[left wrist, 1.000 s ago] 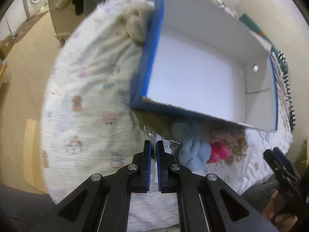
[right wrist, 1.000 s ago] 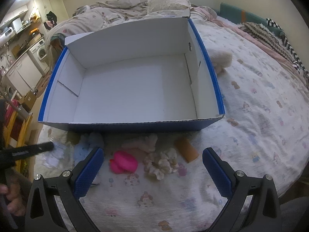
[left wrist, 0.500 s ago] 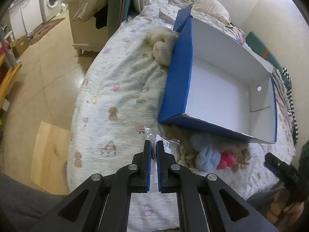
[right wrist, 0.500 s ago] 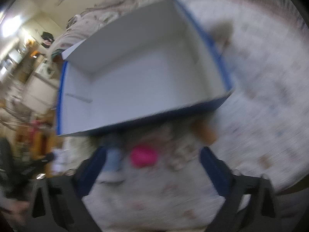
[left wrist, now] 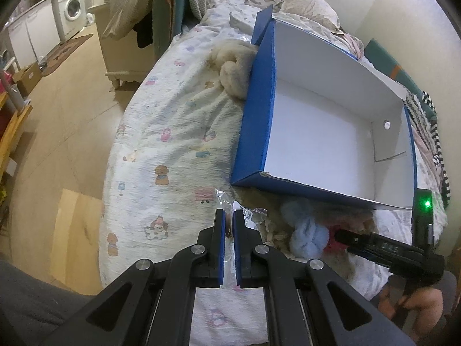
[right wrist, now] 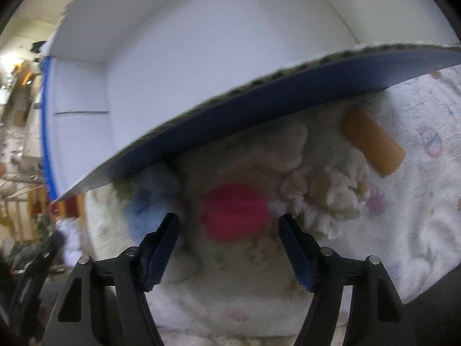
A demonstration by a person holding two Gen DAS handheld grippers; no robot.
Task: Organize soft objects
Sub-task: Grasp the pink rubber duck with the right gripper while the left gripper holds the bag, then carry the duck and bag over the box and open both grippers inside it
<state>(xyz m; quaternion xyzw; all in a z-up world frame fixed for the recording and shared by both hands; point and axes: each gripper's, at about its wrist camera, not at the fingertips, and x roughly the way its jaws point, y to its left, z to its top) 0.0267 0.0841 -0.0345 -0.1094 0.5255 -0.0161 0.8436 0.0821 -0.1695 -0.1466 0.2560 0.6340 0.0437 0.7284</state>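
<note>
A blue cardboard box with a white, empty inside [left wrist: 317, 132] [right wrist: 201, 57] lies on the bed. Small soft objects lie in front of its near wall: a pink one [right wrist: 234, 213] [left wrist: 334, 243], a light blue fluffy one [left wrist: 308, 230] [right wrist: 147, 210], a cream frilly one [right wrist: 334, 199] and an orange-tan roll [right wrist: 371, 144]. My right gripper [right wrist: 229, 225] is open, its pads on either side of the pink object, just short of it. My left gripper [left wrist: 227, 225] is shut on a clear plastic packet [left wrist: 230, 219] above the bed's edge.
A cream fluffy toy [left wrist: 233, 72] lies against the box's far left wall. The patterned bedspread [left wrist: 173, 144] drops off to the floor [left wrist: 57, 129] on the left. Pillows and blankets [left wrist: 308, 5] lie beyond the box.
My right gripper has dropped down and forward to the pink object, the jaws narrowing around it. My left gripper has pulled back and up from the box, still shut.
</note>
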